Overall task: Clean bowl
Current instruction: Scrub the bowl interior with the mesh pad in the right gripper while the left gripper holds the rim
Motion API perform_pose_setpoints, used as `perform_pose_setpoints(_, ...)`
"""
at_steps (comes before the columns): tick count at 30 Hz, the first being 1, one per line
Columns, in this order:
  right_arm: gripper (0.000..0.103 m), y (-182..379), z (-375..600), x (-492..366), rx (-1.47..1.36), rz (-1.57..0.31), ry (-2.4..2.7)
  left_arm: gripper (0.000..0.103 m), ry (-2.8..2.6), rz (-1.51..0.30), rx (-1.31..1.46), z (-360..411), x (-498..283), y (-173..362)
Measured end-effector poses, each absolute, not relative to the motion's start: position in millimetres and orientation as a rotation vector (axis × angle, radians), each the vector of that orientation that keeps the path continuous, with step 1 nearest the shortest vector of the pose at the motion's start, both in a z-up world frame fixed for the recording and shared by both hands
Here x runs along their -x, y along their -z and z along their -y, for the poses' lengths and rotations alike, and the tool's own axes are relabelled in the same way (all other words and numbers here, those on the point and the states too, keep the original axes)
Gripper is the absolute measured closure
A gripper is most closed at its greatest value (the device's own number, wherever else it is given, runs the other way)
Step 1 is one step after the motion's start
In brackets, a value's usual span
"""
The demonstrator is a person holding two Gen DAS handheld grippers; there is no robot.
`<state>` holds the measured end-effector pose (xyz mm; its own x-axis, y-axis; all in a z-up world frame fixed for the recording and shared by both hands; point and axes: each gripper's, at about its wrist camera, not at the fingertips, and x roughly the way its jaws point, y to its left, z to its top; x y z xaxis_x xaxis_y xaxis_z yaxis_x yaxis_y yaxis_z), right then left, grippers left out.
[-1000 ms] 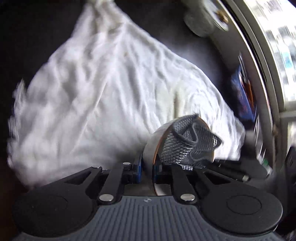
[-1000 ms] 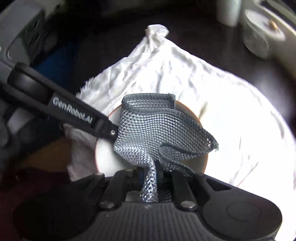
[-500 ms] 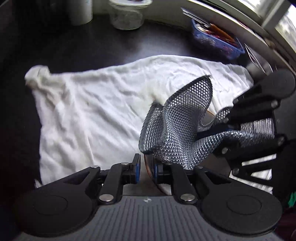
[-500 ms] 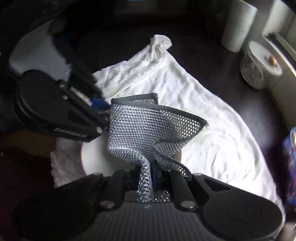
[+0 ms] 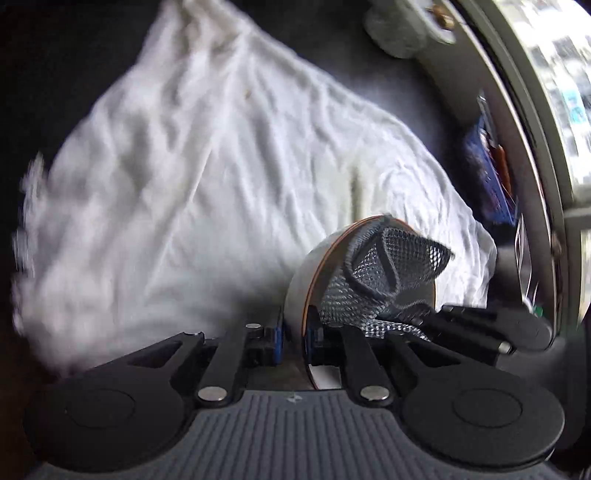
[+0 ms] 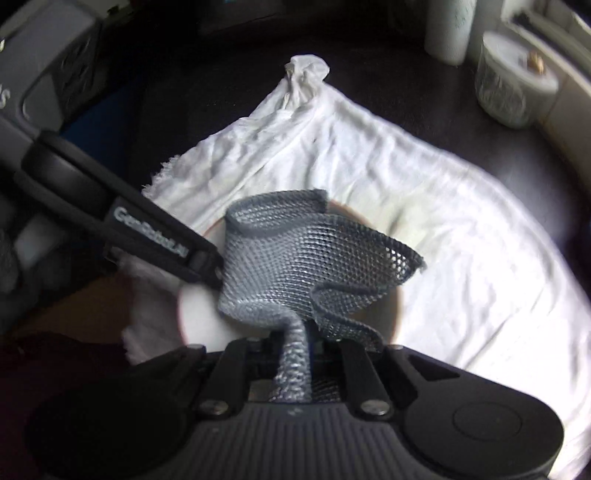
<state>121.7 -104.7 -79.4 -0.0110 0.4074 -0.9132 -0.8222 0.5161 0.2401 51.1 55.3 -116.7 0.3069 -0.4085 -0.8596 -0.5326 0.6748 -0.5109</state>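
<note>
Left tool (image 5: 293, 341), seen from its own cam, is pinched on the rim of the bowl (image 5: 301, 273), held tilted on edge above a white cloth (image 5: 207, 166) spread over the dark surface (image 5: 391, 70). A grey mesh (image 5: 384, 273) fills the bowl's mouth, w/ the right tool's black fingers (image 5: 476, 328) reaching in from the right. From the right cam, the left tool (image 6: 218, 275) comes in from the left edge & touches the mesh (image 6: 306, 266) at the bowl (image 6: 203, 314). Right tool (image 6: 293, 345) is clamped on a twisted tail of the mesh, which fans out over the bowl's inside. Cloth (image 6: 424, 206) lies beneath, one corner bunched at the far end. At far right, a lidded jar (image 6: 511, 83) stands beside a white cylinder (image 6: 448, 27).
</note>
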Motion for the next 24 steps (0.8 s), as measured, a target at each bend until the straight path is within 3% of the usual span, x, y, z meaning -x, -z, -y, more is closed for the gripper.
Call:
perform_pose_setpoints(5,0.09,78.3,106.8,-116.2,0.458,-1.214,-1.037,0.091,-0.056,-1.325,0.789,-44.3,-53.8,109.4)
perform_pose_setpoints(10,0.091,69.0,106.1,-121.9,0.604,-1.113,-1.03,0.09,0.075,-1.233,0.187,-8.3,-77.9,75.3)
perform_pose_setpoints(13,0.094,64.4,103.3,-125.8,0.694,-1.052,-1.034,0.09,0.176,-1.197,0.039,-5.9,-90.4,67.8)
perform_pose_setpoints(18,0.095,66.1,99.4,-129.1,0.767,-1.008,-1.072,0.093,0.239,-1.185,0.026,-12.5,-96.0,69.5)
perform_pose_setpoints(24,0.095,70.8,100.1,-128.2,0.658,-1.076,-1.05,0.095,0.124,-1.201,0.276,-27.7,-71.5,84.2)
